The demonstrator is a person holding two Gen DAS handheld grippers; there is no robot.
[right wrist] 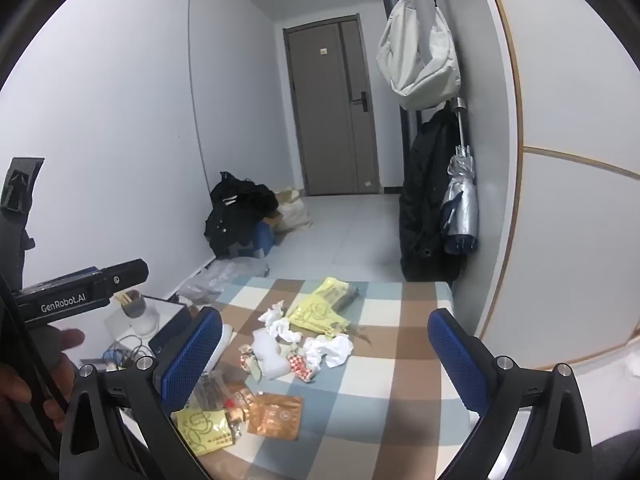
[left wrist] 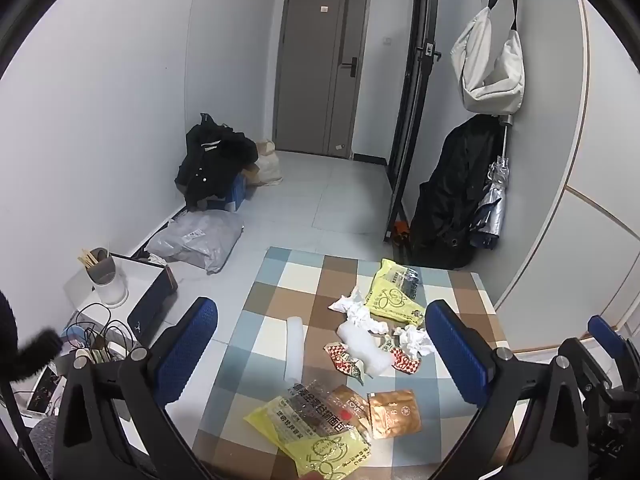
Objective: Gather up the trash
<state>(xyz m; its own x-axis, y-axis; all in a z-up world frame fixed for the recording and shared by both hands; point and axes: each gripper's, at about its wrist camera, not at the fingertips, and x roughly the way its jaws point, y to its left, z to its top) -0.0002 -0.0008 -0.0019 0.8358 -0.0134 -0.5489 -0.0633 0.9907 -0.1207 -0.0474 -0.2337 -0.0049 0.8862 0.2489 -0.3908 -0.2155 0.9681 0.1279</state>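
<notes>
Collection apparently unstarted: crumpled white tissues [left wrist: 362, 312], yellow plastic wrappers [left wrist: 394, 294] and an orange foil pouch [left wrist: 394, 414] litter the checkered tabletop [left wrist: 280, 280] at frame centre, while the left gripper [left wrist: 320, 344] and right gripper [right wrist: 324, 356] hover spread wide, grasping nothing.

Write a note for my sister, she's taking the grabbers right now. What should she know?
Left gripper: open, holding nothing.
Right gripper: open, holding nothing.
All the trash lies on the checkered table: crumpled tissues, two yellow bags, an orange packet, red-checked wrappers, a clear wrapper, white foam pieces.
Done: nothing picked up.
Left: everything. No bin in view.
</notes>
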